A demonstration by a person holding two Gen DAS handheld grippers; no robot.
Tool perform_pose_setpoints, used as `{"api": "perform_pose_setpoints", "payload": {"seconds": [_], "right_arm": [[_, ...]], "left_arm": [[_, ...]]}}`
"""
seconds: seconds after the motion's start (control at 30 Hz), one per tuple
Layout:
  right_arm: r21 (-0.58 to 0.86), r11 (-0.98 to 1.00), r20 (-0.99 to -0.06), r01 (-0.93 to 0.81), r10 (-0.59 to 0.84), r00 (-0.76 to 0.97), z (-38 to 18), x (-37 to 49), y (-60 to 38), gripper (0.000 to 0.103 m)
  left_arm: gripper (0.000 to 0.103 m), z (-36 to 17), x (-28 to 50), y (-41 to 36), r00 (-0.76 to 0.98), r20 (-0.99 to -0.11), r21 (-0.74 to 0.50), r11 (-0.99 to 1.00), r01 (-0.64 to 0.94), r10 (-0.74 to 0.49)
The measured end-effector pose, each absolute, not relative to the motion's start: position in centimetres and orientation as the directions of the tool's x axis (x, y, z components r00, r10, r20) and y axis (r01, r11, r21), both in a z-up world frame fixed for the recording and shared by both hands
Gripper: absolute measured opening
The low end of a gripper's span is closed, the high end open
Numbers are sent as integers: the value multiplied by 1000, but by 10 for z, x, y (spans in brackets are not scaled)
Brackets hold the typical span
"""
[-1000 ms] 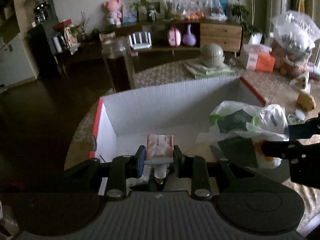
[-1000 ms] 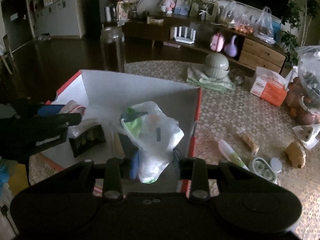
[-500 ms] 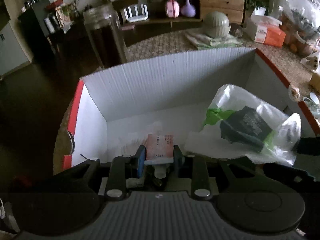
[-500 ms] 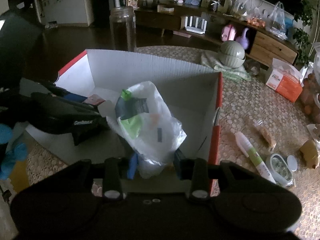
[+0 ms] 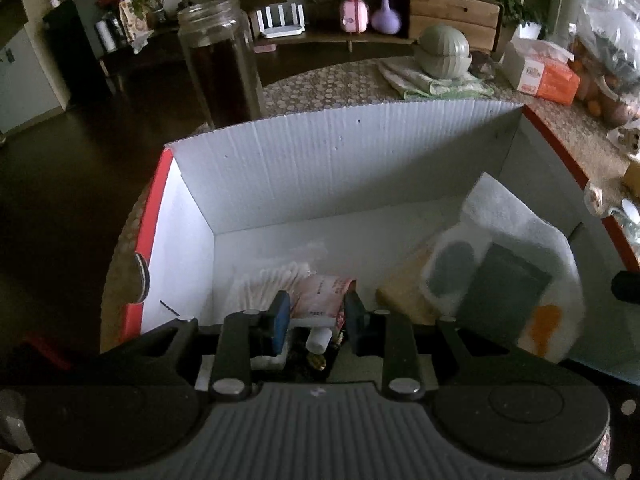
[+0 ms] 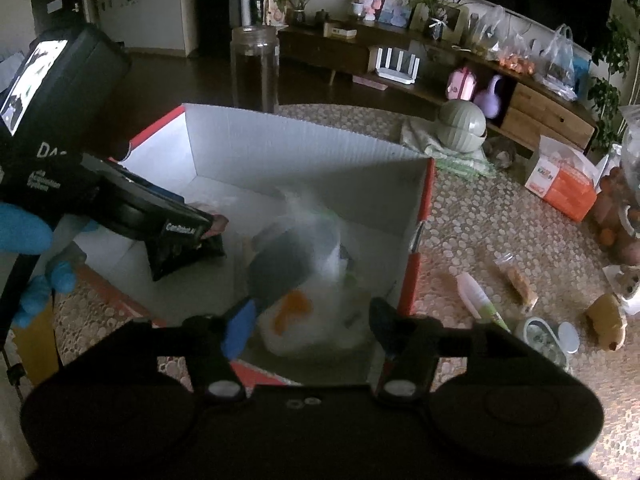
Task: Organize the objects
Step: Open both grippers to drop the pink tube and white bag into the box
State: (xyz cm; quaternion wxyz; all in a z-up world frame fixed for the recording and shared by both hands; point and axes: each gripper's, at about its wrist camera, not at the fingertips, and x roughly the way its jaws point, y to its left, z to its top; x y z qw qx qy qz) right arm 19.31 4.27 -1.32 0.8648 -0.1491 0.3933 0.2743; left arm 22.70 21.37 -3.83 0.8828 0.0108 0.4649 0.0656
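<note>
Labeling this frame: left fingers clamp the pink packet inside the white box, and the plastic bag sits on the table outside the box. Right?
Not quite. The left gripper does clamp the pink packet inside the white box, but the plastic bag is inside the box too, not out on the table. The right wrist view shows it within the walls, between the opening fingers of the right gripper.

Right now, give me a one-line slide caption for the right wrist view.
Right tool opening above the white plastic bag inside the cardboard box, left tool gripping a pink packet alongside.

Left gripper [image 5: 316, 314] angled downward, jaws nearly closed – right gripper [image 6: 310, 316] angled downward, jaws opening, blue-gloved hand [image 6: 28, 256].
</note>
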Motion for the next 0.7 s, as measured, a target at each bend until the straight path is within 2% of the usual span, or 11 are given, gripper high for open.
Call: {"api": "perform_pose_setpoints", "payload": {"seconds": [0.17,0.23,0.27,0.3,0.43,0.7], "right_arm": [[-29,807,-756,-590,369,541,-5,189,37,64],[-25,805,-751,-592,376,543,-1,186,35,64],[-21,805,-748,-593,381,543,1,184,34,64],[-16,804,-745,-594,387,543,4,182,33,64],[2,803,-736,-597,405,543,11,175,27,65],[7,797,-716,-605,426,553,23,158,11,73]], "left_arm": [[32,-27,217,211,580,-806,62,992,-111,115],[48,-22,212,208,594,-796,62,992,-108,114],[67,-18,209,207,604,-789,61,992,-110,115],[75,-14,205,205,617,-778,59,992,-114,117],[75,-1,194,198,643,-759,42,994,-106,100],[75,17,168,182,673,-734,41,995,-88,90]]}}
